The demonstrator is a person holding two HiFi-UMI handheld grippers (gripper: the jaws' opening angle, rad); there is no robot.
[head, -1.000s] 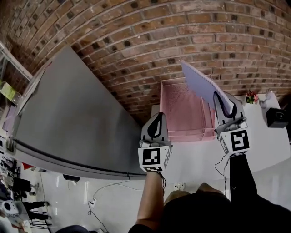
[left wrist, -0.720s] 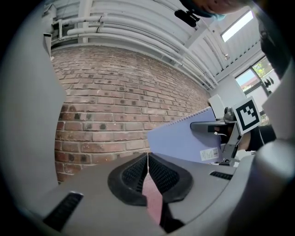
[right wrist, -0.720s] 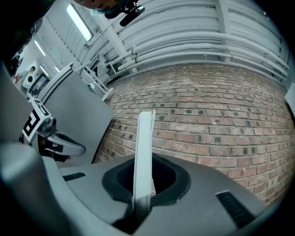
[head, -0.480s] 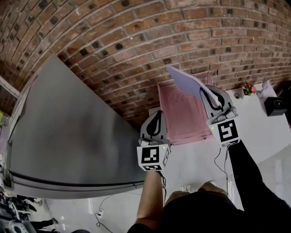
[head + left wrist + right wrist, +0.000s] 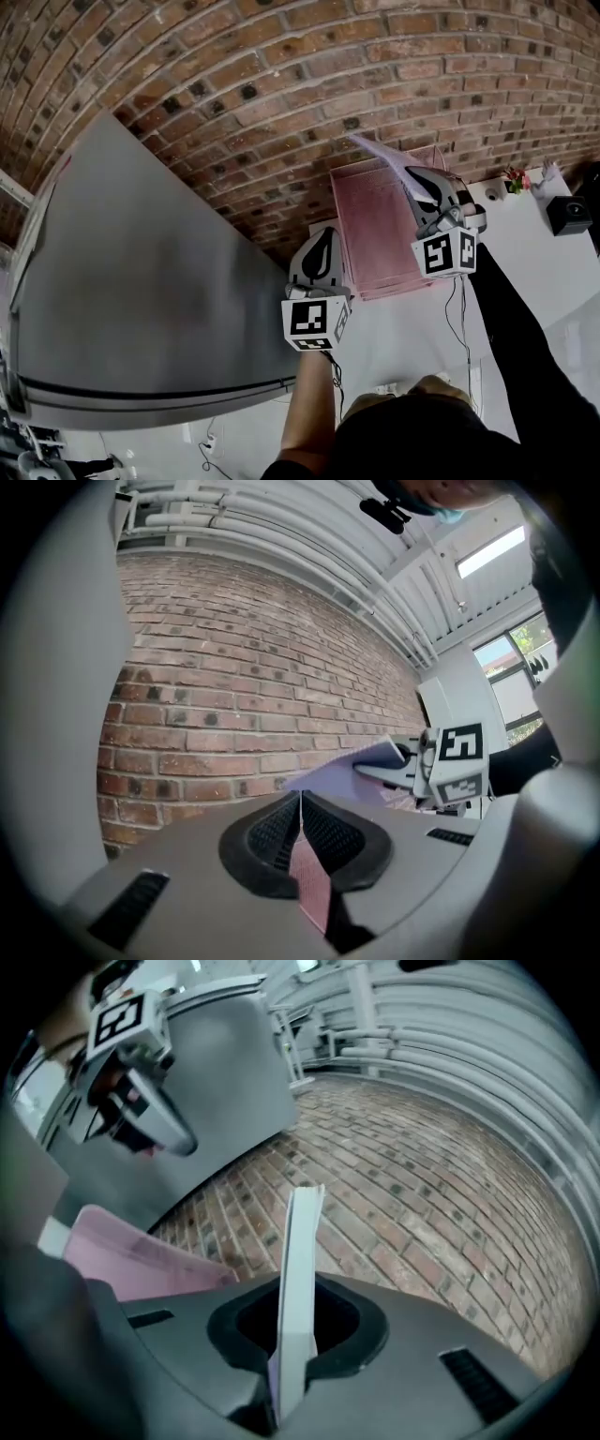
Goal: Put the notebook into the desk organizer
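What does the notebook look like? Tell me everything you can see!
The notebook is thin, closed and pale lilac, with a plain cover and a whitish edge. The right hand-held gripper pinches one end, and the rest sticks out past the jaws toward the brick wall. In the head view it lies tilted over the top of the pink organizer; whether it touches the organizer cannot be told. Nothing else is seen touching it.
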